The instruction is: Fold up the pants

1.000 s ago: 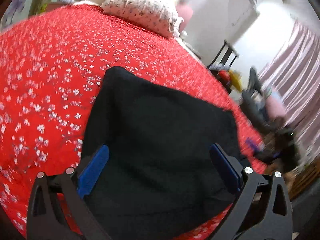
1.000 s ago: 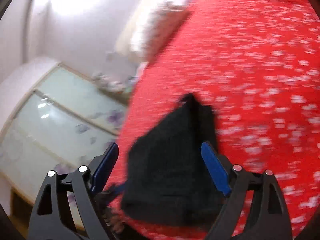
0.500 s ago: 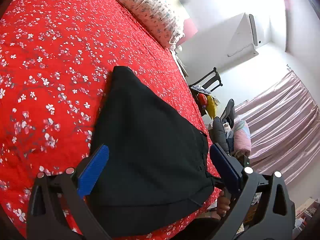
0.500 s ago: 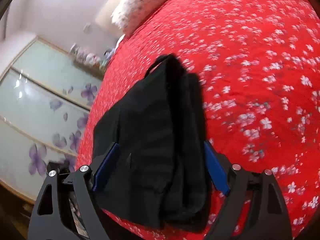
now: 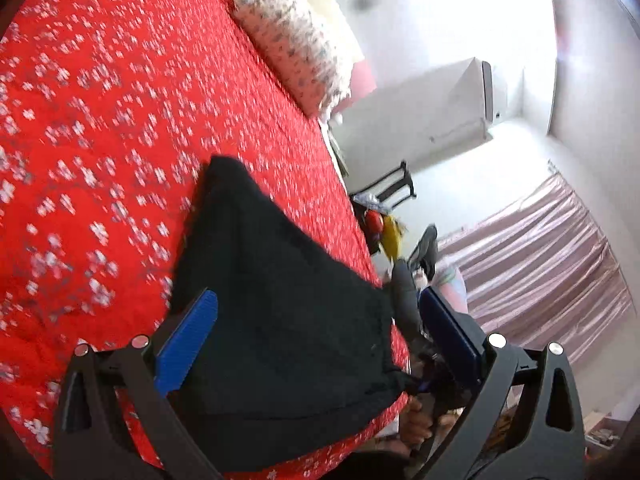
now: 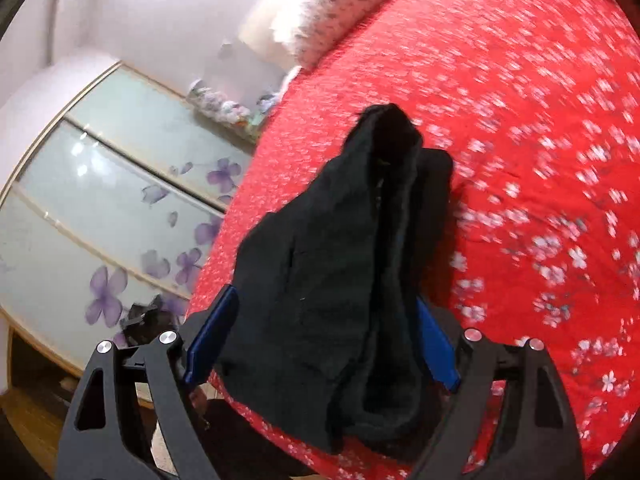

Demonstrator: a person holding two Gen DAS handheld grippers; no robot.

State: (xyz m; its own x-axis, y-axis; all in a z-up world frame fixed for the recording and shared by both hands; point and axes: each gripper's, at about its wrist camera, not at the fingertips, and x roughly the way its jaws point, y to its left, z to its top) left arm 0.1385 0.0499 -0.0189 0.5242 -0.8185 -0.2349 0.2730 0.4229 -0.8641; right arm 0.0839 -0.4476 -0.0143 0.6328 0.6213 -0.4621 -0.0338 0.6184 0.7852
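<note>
Black pants point(image 5: 280, 320) lie folded into a compact stack near the edge of a bed with a red flowered cover point(image 5: 100, 120). In the right wrist view the stack point(image 6: 340, 280) shows layered folds, its narrow end pointing up the bed. My left gripper point(image 5: 316, 332) is open, blue pads either side of the stack's near end, holding nothing. My right gripper point(image 6: 320, 340) is open too, its pads flanking the stack from the other side. Whether the pads touch the cloth is unclear.
A flowered pillow point(image 5: 296, 44) lies at the head of the bed. Beyond the bed edge are a black chair point(image 5: 388, 188), pink curtains point(image 5: 540, 272) and clutter. On the other side stands a wardrobe with glass flower-print doors point(image 6: 100, 208).
Both grippers stay open around the folded pants. The views have tilted and shifted. In the right wrist view the stack's top layers look more bunched and raised.
</note>
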